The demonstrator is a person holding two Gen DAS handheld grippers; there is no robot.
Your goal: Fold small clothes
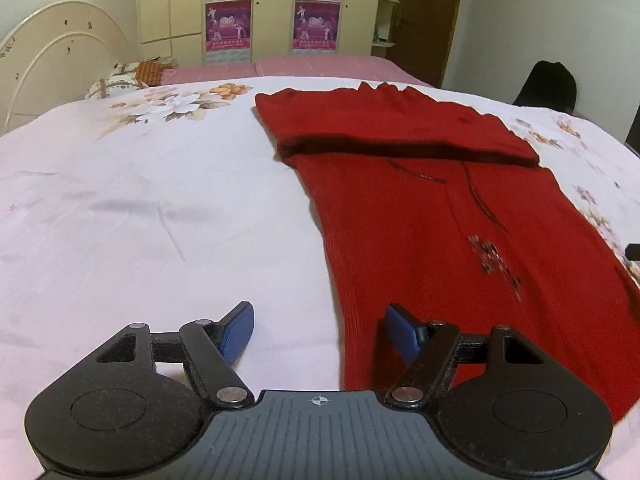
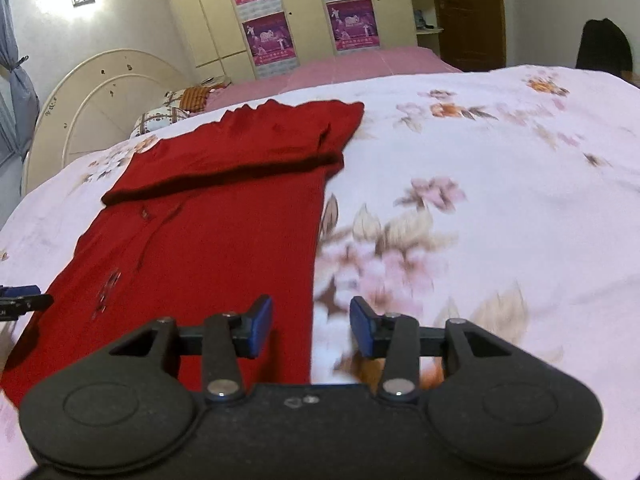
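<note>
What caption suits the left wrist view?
Open left gripper poised at the near edge of a partly folded red sweater on a floral bedspread.

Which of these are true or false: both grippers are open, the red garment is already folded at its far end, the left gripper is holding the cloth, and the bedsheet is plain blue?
1. Both grippers are open. True: the left gripper and right gripper each show a clear gap.
2. The red garment is folded at its far end. True.
3. The left gripper holds the cloth. False: nothing sits between its fingers.
4. The bedsheet is plain blue. False: pale pink with flowers.
</note>
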